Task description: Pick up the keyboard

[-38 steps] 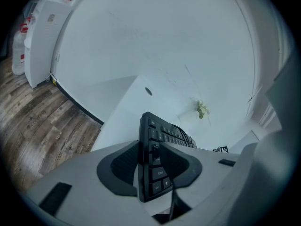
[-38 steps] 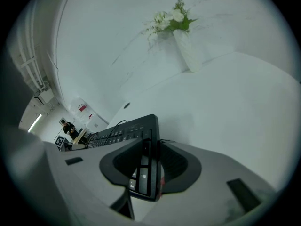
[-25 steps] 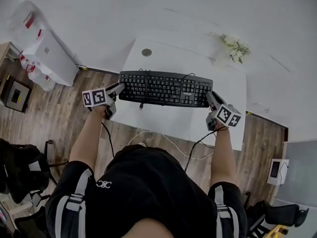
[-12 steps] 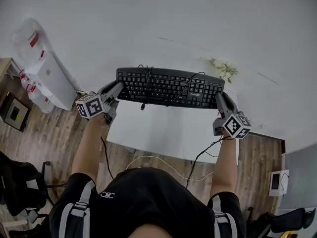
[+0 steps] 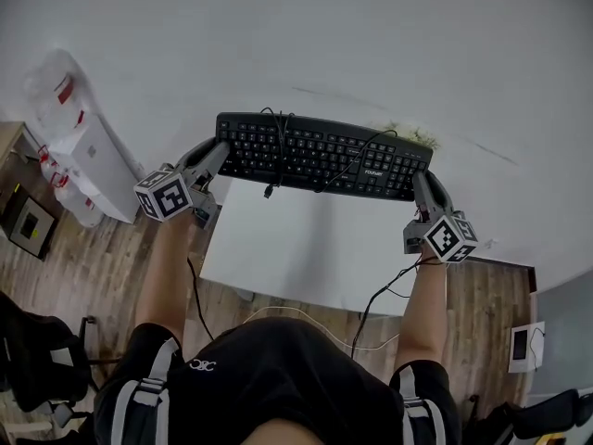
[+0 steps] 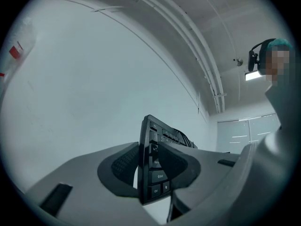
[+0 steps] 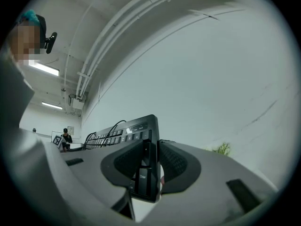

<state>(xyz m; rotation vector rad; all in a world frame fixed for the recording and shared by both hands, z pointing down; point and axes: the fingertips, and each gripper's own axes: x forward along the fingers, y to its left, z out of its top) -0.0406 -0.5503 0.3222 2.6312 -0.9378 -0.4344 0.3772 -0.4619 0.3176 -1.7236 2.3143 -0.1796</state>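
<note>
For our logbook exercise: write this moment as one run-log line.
left gripper: shut on keyboard, left end, jaws just closed further | right gripper: shut on right end | keyboard: held above table | cable: draped across keys

I see a black short-sleeved top [image 5: 278, 378] with a small white logo [image 5: 199, 364] on the chest and what look like pale stripes [image 5: 139, 387] down each sleeve. The left gripper [image 5: 220, 148] and right gripper [image 5: 422, 179] are grey. Each carries a cube [image 5: 165, 196] of black-and-white square markers, dark ribbed pads [image 6: 124, 165] and a thin black cable [image 5: 369, 301]. The left jaws have just been closing, with the keyboard [image 5: 320, 154] between them.
</note>
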